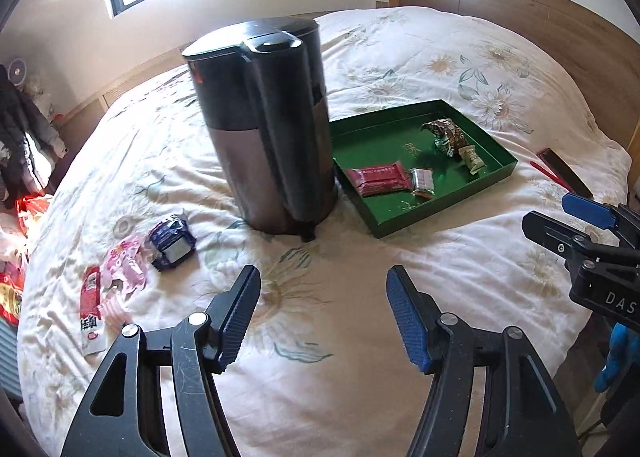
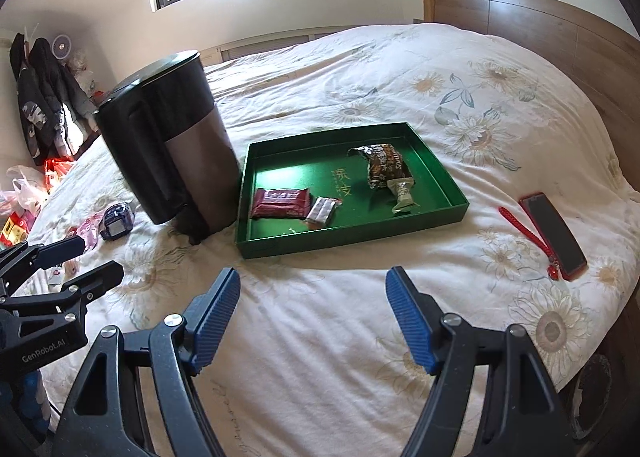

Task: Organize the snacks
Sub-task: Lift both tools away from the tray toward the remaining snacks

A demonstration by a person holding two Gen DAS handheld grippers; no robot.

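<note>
Above a floral cream quilt (image 2: 320,337), the left gripper (image 1: 323,313) hovers with its blue-padded jaws spread wide and nothing between them; the right gripper (image 2: 313,315) hangs just beside it, equally wide open and empty. Each tool shows at the edge of the other's view.

Ahead of both stands a tall dark cylindrical bin with a closed lid (image 1: 266,125), upright on the quilt. Touching or just beside its right flank lies a shallow green rectangular tray (image 2: 352,243). Inside the tray sit a dark red flat snack packet (image 2: 280,203) and a small silver-wrapped sweet (image 2: 321,211) near the front, with a crumpled brown foil wrapper (image 2: 384,167) and a small pale green wrapped sweet (image 2: 403,195) toward the right.

Left of the bin, loose on the quilt, lie a dark blue snack pouch (image 1: 173,243), a pink-and-white crinkled packet (image 1: 122,267) and a red-and-white long sachet (image 1: 90,307).

Right of the tray, well apart, rests a red-cased phone with a red wrist strap (image 2: 554,235). A wooden headboard (image 2: 540,25) rises behind.
</note>
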